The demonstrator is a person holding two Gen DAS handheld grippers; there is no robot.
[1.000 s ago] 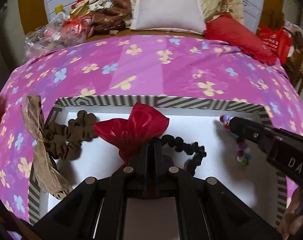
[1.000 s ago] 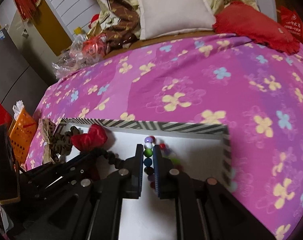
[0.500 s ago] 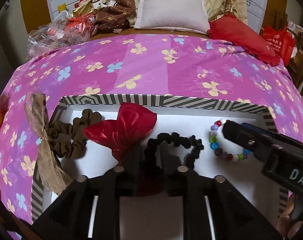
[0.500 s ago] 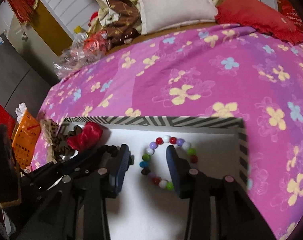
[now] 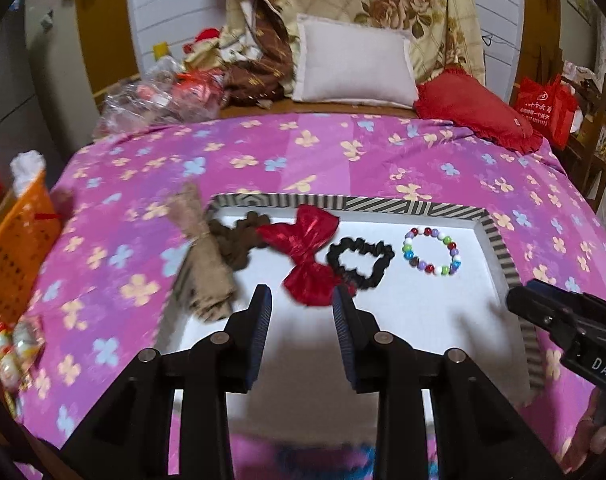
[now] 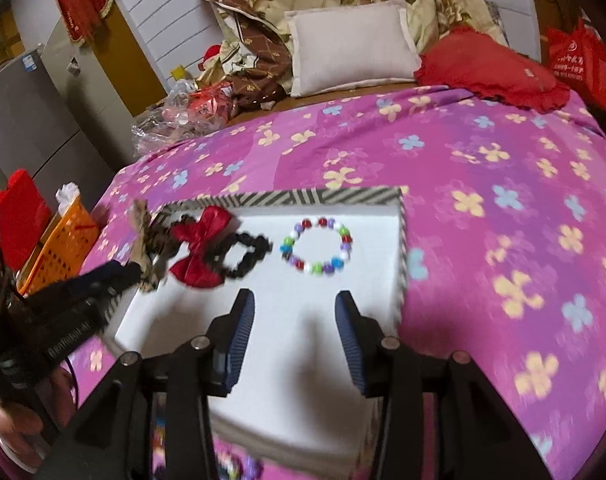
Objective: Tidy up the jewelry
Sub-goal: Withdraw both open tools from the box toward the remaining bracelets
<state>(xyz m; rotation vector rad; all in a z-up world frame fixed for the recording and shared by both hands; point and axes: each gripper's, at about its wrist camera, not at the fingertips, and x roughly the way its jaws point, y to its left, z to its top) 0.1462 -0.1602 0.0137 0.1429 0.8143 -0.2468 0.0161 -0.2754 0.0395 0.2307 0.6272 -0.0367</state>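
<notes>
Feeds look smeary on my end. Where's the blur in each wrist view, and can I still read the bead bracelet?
Left wrist view: burlap bow and left bedspread are smeared; bead bracelet stays crisp, beads countable. Right wrist view: streaking on the bedspread's right flowers; bracelet slightly soft but readable. Both views: fisheye bends the striped tray rim; gripper shadows fall on the white tray floor.

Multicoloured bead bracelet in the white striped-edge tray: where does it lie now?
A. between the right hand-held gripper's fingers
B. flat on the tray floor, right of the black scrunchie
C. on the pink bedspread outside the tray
B: the multicoloured bead bracelet lies as an open ring on the white striped-edge tray, beside the black scrunchie.
</notes>
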